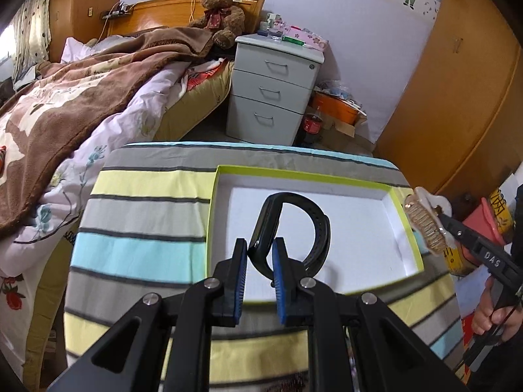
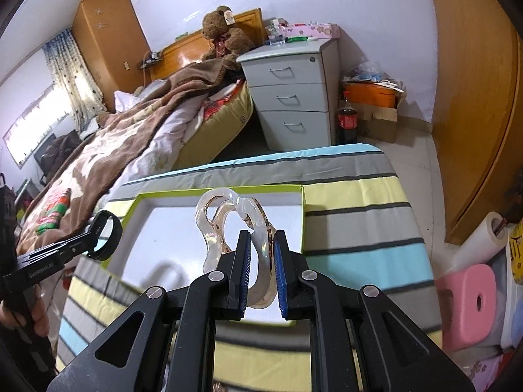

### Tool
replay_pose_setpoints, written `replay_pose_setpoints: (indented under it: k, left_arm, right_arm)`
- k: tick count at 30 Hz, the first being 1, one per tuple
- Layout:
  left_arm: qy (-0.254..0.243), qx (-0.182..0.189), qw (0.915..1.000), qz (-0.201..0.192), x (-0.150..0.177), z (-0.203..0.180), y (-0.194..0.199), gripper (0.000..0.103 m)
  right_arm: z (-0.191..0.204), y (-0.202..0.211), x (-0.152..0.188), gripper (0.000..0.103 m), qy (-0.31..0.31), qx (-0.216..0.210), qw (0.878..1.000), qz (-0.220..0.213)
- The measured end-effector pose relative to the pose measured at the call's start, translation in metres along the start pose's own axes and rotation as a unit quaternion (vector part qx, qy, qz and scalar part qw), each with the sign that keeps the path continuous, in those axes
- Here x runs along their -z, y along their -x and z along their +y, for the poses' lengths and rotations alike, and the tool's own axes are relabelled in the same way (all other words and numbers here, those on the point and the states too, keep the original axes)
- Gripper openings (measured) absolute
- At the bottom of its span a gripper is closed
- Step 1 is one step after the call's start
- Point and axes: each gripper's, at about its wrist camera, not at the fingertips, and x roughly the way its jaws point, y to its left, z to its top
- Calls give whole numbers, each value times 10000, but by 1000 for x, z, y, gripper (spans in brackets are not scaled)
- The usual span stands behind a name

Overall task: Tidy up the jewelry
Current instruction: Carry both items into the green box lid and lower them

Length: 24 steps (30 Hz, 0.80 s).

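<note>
Left gripper [image 1: 258, 248]: your jaws are pinched on the black band [image 1: 287, 228], holding it upright over the near half of the box [image 1: 405, 225].
Right gripper [image 2: 261, 245]: your jaws are clamped on the clear clip [image 2: 228, 228], its loops standing up toward the far wall.
Box: it lies open and white-floored on the striped cloth [image 1: 143, 215], straight ahead of and below both grippers.
Key relation: the band hangs over the box's middle; the clip sits nearer its right rim.
Nearer arm: I judge your left, so lower it first.
Risk: the two loads could knock together if you drop both at once.
</note>
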Motion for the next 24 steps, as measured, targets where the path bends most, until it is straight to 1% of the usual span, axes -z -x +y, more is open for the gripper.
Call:
replay_pose_setpoints:
  k: [9, 19, 24]
  left_arm:
    - [76, -44, 9995, 296, -12, 4, -49, 16]
    - [144, -133, 9987, 475, -13, 3, -74, 16]
    - [185, -184, 9981, 553, -11, 4, -79, 16]
  right_arm:
    - [-2, -42, -10, 14, -97, 104, 9996, 244]
    - [-5, -63, -12, 14, -142, 218, 9990, 373]
    - [-6, -71, -12, 14, -99, 244, 9987, 442]
